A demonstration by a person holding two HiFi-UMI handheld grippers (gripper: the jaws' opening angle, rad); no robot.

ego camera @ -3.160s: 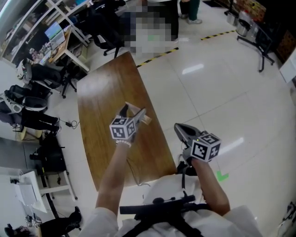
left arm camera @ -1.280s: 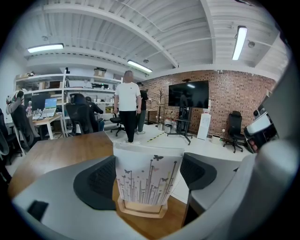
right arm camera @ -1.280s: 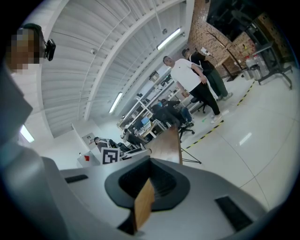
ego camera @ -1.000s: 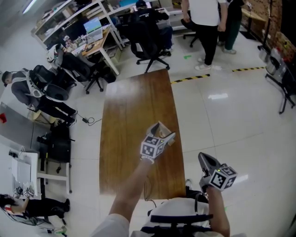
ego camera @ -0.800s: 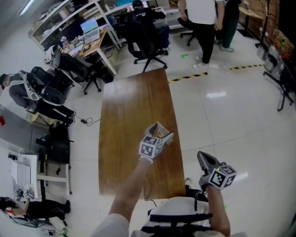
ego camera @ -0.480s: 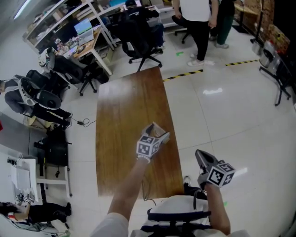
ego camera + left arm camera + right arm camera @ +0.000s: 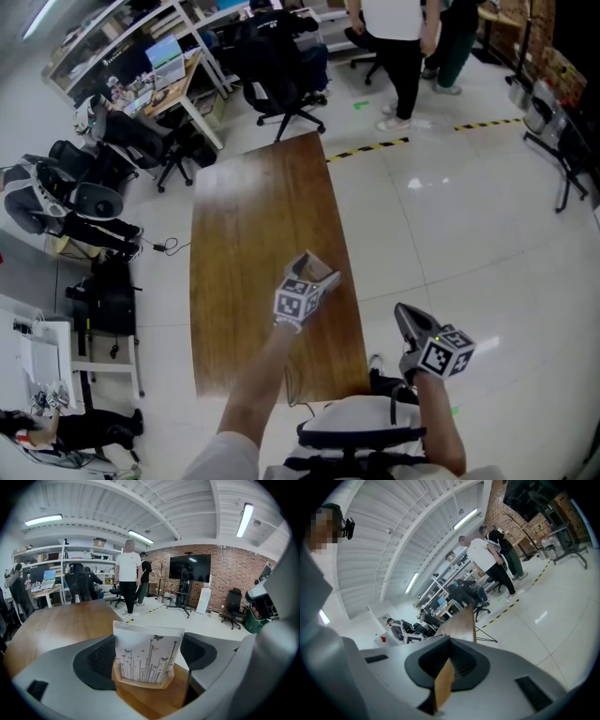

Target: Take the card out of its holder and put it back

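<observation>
Long wooden table runs up middle of head view. Left gripper sits over its right edge, jaws wide but clamped on wooden holder. Butterfly card stands upright in holder's slot. Right gripper is lower right, off table, jaws pinched on thin tan strip, edge-on.

Grippers: two. Left gripper, right gripper, two jaws on each.
Tabletop: one.
Holder, wooden: one.
Card, butterfly print: one.
Thin brown slip in the right jaws: one.
People standing beyond the tabletop: two. One person in white top, one person in dark clothes.
Wall screen: one.
</observation>
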